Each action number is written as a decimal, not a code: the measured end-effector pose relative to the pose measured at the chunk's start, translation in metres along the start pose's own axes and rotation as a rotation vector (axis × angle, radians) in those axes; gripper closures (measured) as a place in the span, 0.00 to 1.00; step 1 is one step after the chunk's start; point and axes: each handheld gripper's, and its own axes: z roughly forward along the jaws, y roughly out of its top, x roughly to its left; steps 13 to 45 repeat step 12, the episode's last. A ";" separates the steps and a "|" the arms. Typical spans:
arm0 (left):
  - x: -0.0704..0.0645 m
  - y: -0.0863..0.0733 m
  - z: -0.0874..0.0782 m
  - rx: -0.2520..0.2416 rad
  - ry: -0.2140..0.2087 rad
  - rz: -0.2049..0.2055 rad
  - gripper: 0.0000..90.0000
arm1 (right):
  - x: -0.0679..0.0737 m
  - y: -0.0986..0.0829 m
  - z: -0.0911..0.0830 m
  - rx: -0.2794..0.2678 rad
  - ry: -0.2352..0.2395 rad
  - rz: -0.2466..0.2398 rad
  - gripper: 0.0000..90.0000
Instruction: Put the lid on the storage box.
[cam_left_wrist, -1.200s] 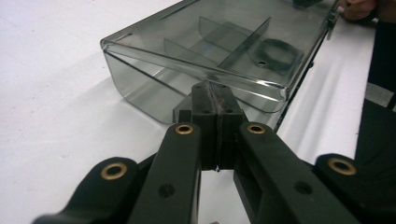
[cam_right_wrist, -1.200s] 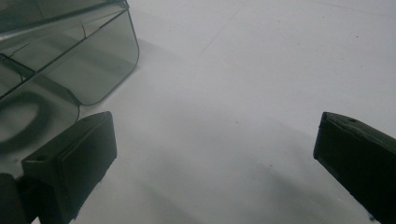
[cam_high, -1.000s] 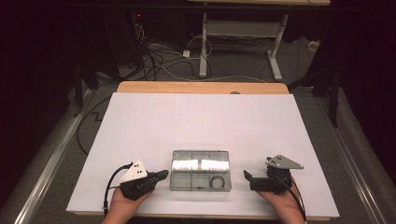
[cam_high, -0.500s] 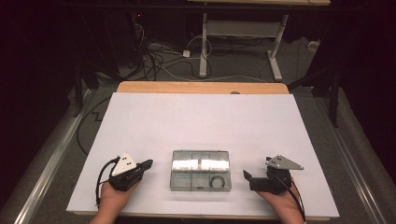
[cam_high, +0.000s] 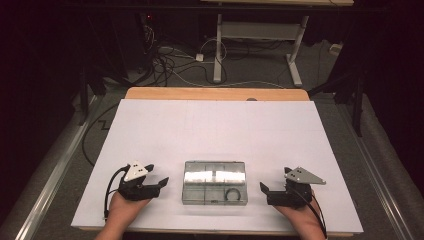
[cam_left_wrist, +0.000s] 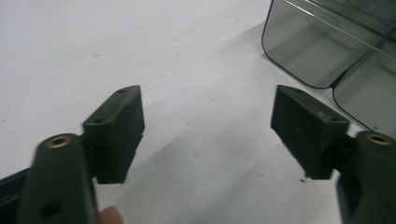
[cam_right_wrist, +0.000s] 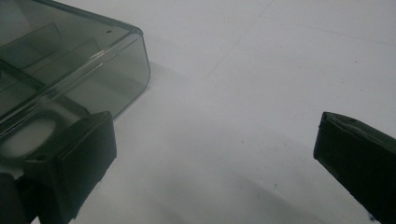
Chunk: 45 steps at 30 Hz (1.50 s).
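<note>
A clear smoky plastic compartment box (cam_high: 215, 182) lies shut and flat on the white sheet (cam_high: 215, 130), near the front edge. A small dark ring (cam_high: 231, 194) rests in its front right compartment. My left gripper (cam_high: 162, 184) sits on the sheet just left of the box, open and holding nothing, its jaws pointing at the box. In the left gripper view, the left gripper (cam_left_wrist: 208, 100) has a box corner (cam_left_wrist: 322, 51) at its upper right. My right gripper (cam_high: 263, 189) stands open just right of the box. The right gripper view shows the right gripper (cam_right_wrist: 219, 135) beside the box (cam_right_wrist: 70, 65).
The white sheet covers a wooden table whose far edge (cam_high: 215, 93) shows bare. Beyond it on the floor are cables (cam_high: 170, 65) and a white desk frame (cam_high: 260, 35). Bare sheet lies behind and to both sides of the box.
My left gripper drew back to the left, away from the box's left side, then eased slightly toward it again. The right gripper and the box have stayed in place.
</note>
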 end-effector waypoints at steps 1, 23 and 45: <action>0.001 0.000 0.000 0.001 0.003 -0.005 0.19 | 0.000 0.000 0.000 -0.001 0.002 0.001 0.00; 0.000 0.002 0.001 0.012 0.030 -0.021 0.00 | 0.002 -0.001 -0.003 -0.022 -0.003 -0.011 0.00; 0.000 0.002 0.001 0.012 0.030 -0.021 0.00 | 0.002 -0.001 -0.003 -0.022 -0.003 -0.011 0.00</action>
